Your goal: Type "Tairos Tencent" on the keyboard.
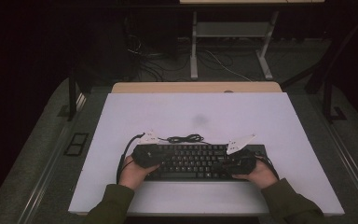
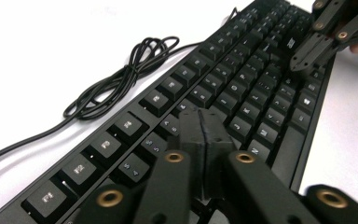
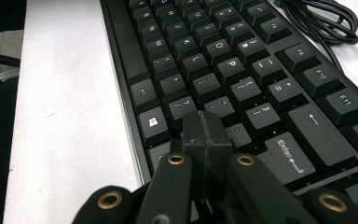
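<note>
A black keyboard lies on the white table top near its front edge, with its cable coiled just behind it. My left gripper hovers over the keyboard's left end. In the left gripper view its jaws are pressed together above the letter keys, with nothing between them. My right gripper is over the right end. In the right gripper view it is shut above the keys near Enter, holding nothing. The right gripper also shows far off in the left gripper view.
The coiled cable lies on the table beyond the function keys, also seen as a cable loop in the right gripper view. A wooden strip borders the table's far edge. Desk legs and loose wires stand on the floor behind.
</note>
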`<action>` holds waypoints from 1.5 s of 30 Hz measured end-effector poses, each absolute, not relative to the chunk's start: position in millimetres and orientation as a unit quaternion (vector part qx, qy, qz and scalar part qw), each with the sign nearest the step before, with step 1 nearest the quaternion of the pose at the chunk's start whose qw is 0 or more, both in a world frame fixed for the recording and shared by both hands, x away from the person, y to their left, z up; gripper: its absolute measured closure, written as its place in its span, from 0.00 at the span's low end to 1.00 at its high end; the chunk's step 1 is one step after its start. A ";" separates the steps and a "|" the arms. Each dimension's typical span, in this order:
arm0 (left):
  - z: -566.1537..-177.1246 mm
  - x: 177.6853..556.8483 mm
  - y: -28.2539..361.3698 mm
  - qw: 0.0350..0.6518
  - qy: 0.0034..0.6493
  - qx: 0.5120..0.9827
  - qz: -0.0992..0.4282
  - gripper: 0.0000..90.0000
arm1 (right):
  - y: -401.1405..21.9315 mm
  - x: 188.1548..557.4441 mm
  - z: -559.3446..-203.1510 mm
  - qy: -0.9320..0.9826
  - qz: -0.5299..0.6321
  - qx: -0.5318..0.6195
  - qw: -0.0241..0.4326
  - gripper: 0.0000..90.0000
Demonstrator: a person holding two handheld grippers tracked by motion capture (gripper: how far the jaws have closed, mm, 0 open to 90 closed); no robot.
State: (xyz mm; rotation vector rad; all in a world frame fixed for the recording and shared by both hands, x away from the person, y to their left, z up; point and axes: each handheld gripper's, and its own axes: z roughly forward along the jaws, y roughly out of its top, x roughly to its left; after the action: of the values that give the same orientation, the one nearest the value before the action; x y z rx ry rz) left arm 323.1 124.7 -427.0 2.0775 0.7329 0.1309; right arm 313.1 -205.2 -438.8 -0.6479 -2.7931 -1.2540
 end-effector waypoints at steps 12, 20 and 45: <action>-432.0 329.5 116.0 0.422 0.293 0.857 0.051 0.99 | -205.6 313.9 -439.2 -0.892 -0.403 -0.207 0.010 0.99; -434.5 329.4 114.5 0.414 0.291 0.861 0.051 0.99 | -205.3 313.8 -438.8 -0.893 -0.401 -0.206 0.009 0.99; -429.8 324.1 121.0 0.437 0.288 0.851 0.046 0.93 | -204.9 314.4 -438.5 -0.893 -0.400 -0.207 0.010 0.99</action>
State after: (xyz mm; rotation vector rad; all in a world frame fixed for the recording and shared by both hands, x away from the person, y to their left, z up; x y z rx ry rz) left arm 324.1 121.0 -429.8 2.1164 0.7176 0.1155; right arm 314.4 -204.9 -438.5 -0.6459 -2.7869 -1.2479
